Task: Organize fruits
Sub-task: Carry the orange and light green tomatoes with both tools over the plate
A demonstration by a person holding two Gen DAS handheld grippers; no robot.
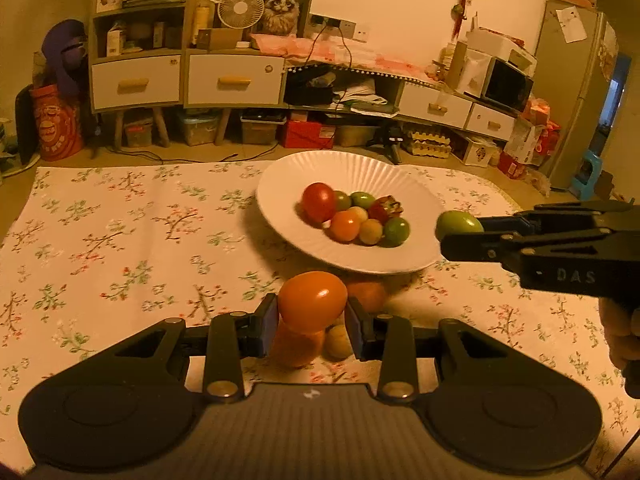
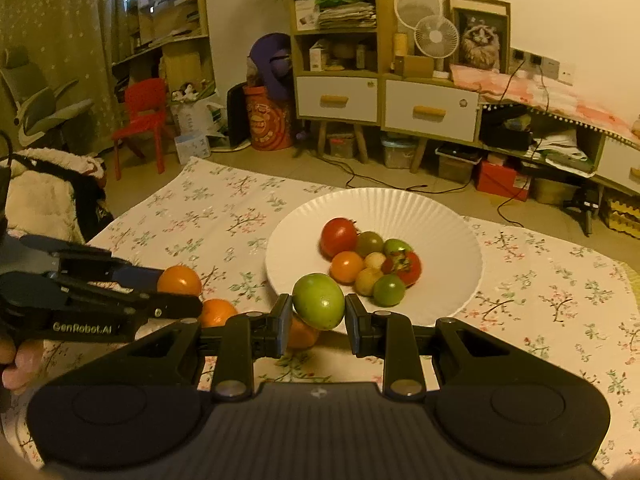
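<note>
Orange fruit point(image 1: 312, 300) between left gripper point(image 1: 311, 322) pads

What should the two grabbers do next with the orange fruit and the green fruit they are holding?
Probably carry both over the white plate and let go. The left gripper is shut on the orange fruit and the right gripper is shut on the green fruit, both lifted off the cloth, while the plate already holds a pile of fruits just ahead.

A lived-in home: cluttered drawer cabinets point(image 2: 431, 112), a framed cat picture point(image 2: 480, 38), floral tablecloth point(image 1: 120, 240), fridge point(image 1: 572, 92).
</note>
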